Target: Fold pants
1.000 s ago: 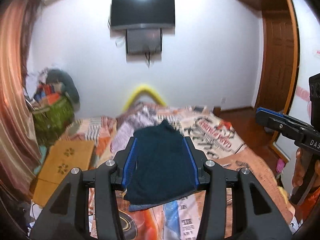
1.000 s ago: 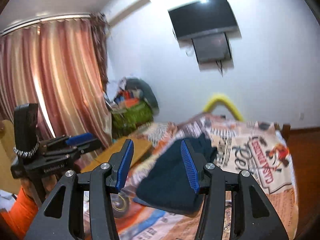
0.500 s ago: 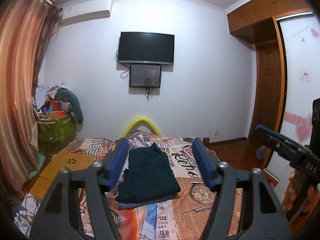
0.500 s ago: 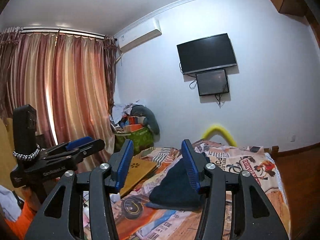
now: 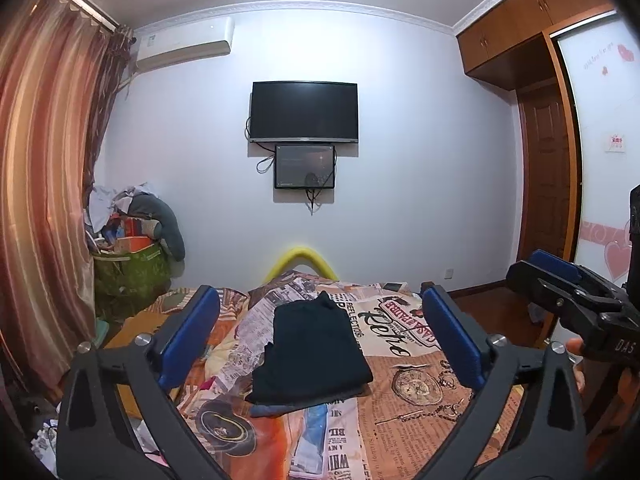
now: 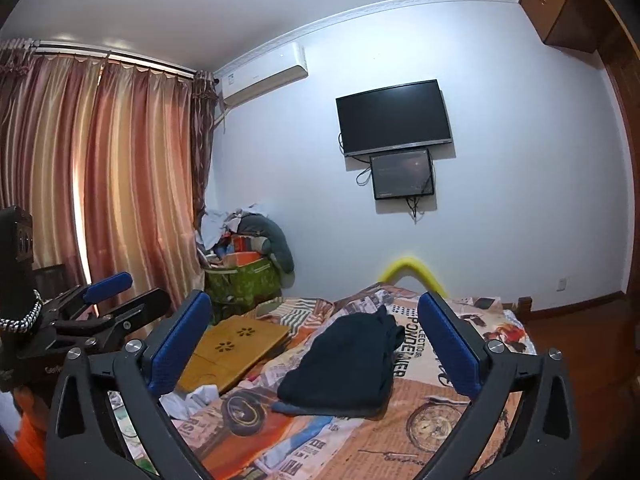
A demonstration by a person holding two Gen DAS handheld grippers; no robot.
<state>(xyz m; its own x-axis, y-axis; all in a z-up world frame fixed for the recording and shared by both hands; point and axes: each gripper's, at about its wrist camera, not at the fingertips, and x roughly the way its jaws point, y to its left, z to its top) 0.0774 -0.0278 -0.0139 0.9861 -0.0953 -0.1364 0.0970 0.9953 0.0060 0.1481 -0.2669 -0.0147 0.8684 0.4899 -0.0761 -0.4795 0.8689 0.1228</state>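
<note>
Pants (image 5: 310, 354), one dark folded bundle, are lying on the printed bedspread (image 5: 420, 408). Left gripper (image 5: 320, 336) and right gripper (image 6: 316, 340) are both hanging above the bed, each spreading two blue-padded fingers wide, gripping nothing. Two dark screens (image 5: 304, 112) are hanging on the wall.

The left gripper (image 5: 320, 336) and right gripper (image 6: 314, 336) are level, jaws spread wide, holding nothing.

Bedspread (image 5: 416, 412) bare around pants (image 5: 310, 354); wooden board (image 6: 234, 346) left.
</note>
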